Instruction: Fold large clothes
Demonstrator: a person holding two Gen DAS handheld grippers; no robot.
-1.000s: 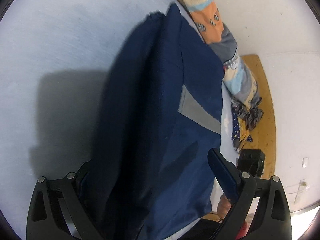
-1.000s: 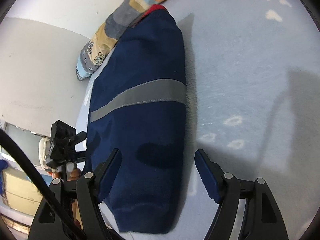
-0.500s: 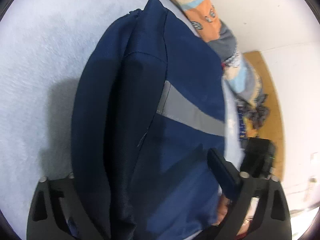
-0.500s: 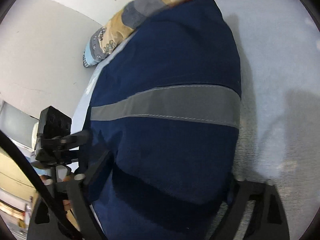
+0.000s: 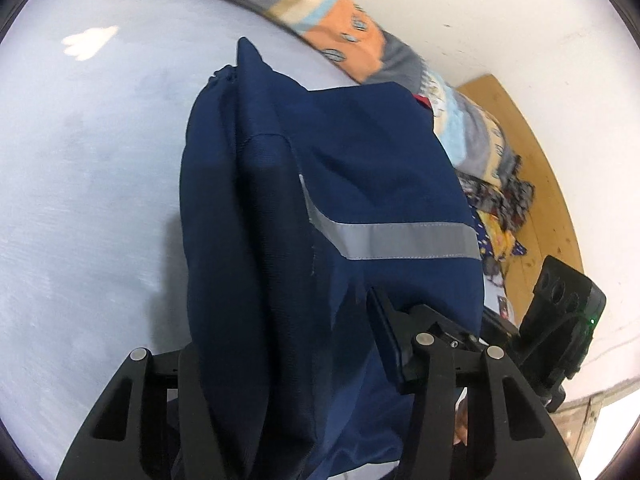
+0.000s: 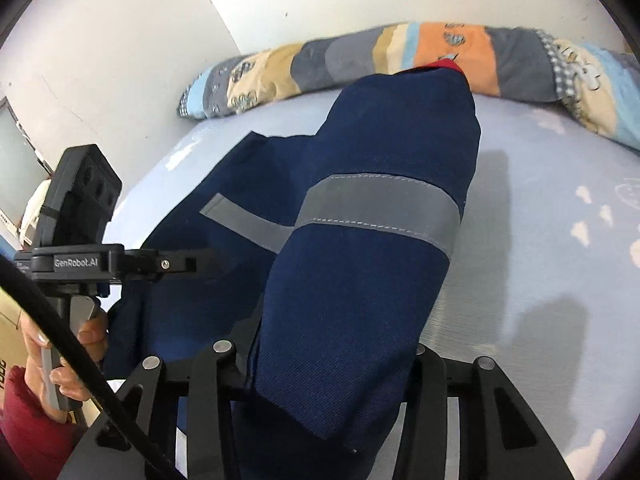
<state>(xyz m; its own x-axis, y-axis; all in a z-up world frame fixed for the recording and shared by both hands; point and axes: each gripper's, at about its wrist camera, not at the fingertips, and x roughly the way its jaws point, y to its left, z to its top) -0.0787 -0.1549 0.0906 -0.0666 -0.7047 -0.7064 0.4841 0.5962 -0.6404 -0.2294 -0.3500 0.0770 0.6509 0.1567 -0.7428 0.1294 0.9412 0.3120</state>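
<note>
A large navy blue garment (image 5: 360,184) with a grey reflective band (image 5: 400,240) lies folded lengthwise on a pale blue bed sheet (image 5: 92,184). My left gripper (image 5: 288,344) is shut on its near end; the cloth bunches between the jaws and covers the left finger. In the right wrist view the same garment (image 6: 380,280) rises from between the jaws of my right gripper (image 6: 332,364), which is shut on its near end and holds it lifted off the sheet (image 6: 540,240). The left gripper (image 6: 176,264) also shows there at the left, held by a hand.
A long patchwork bolster (image 6: 440,60) lies along the white wall behind the garment; it also shows in the left wrist view (image 5: 360,40). A wooden floor (image 5: 536,184) with small cloth items lies beyond the bed's edge at the right.
Both grippers came down over the near end of the garment and closed on it. The near end has been lifted off the sheet and both views now look further up toward the bolster.
</note>
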